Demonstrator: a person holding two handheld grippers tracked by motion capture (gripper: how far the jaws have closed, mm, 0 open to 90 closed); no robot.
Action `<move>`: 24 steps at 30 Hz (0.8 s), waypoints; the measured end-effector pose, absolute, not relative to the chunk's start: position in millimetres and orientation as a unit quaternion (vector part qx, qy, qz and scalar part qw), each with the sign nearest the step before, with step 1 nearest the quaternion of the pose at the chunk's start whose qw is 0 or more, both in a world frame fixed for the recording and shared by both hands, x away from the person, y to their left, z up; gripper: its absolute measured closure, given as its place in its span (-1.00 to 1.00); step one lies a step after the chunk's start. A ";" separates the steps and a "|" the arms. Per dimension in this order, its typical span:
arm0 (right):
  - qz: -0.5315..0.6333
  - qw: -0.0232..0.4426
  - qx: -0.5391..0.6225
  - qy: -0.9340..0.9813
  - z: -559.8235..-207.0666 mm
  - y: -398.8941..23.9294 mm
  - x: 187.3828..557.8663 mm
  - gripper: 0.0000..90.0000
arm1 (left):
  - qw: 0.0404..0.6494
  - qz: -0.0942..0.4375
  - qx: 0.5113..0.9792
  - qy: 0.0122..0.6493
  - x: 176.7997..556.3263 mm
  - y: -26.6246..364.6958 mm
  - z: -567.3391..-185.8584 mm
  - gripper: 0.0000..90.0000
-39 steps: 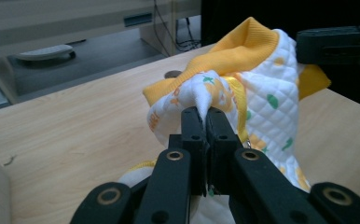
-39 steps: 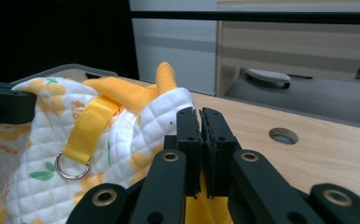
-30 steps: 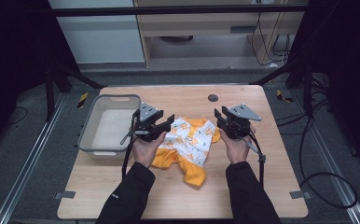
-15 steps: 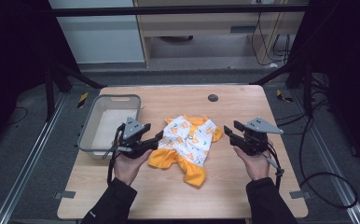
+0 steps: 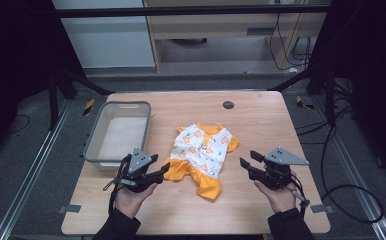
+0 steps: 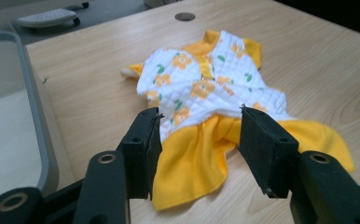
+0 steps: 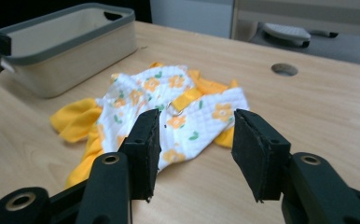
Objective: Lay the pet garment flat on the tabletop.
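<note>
High view, looking down at my tabletop: a small quilted dress, white with orange flowers and a yellow skirt, lies flat near the middle, just right of the grey bin. My left gripper hovers just left of the dress's skirt hem, jaws spread wide and holding nothing. My right gripper hangs a little way right of the dress, jaws likewise wide apart and empty.

Left gripper view frames the yellow skirt between its jaws, the hem rumpled and folded on the wood; right gripper view looks across at the bodice, a yellow strap with a small metal ring on top.

I judge the dress light and limp: it will sag and drape from any pinch, and a single hold will let the rest trail. The padded bodice looks thicker and easier to bite than the thin skirt; the two shoulders, or a shoulder and the hem, seem the surest places to take hold. The ring could snag.

Bare wood lies open on every side of the dress, widest on the side away from the bin, with a cable hole beyond the dress. The bin's wall stands close to my left gripper, the one edge I would watch.
</note>
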State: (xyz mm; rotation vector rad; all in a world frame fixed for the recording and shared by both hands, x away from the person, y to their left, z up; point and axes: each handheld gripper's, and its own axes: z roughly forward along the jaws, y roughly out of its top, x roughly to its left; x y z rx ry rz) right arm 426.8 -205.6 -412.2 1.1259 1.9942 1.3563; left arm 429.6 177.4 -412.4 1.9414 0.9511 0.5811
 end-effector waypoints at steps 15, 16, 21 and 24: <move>0.465 0.186 0.396 0.770 -453.8 -188.9 413.9 0.12 | 0.399 0.215 0.793 0.407 437.9 178.1 -444.4 0.16; 0.461 0.183 0.395 0.774 -456.5 -186.2 414.1 0.12 | 0.390 0.212 0.796 0.411 440.8 177.4 -450.2 0.16; 0.458 0.176 0.388 0.781 -461.5 -179.4 413.8 0.10 | 0.378 0.208 0.800 0.416 445.0 175.6 -458.2 0.16; 0.452 0.169 0.378 0.790 -467.3 -170.6 413.1 0.10 | 0.364 0.208 0.805 0.420 449.7 172.9 -464.9 0.18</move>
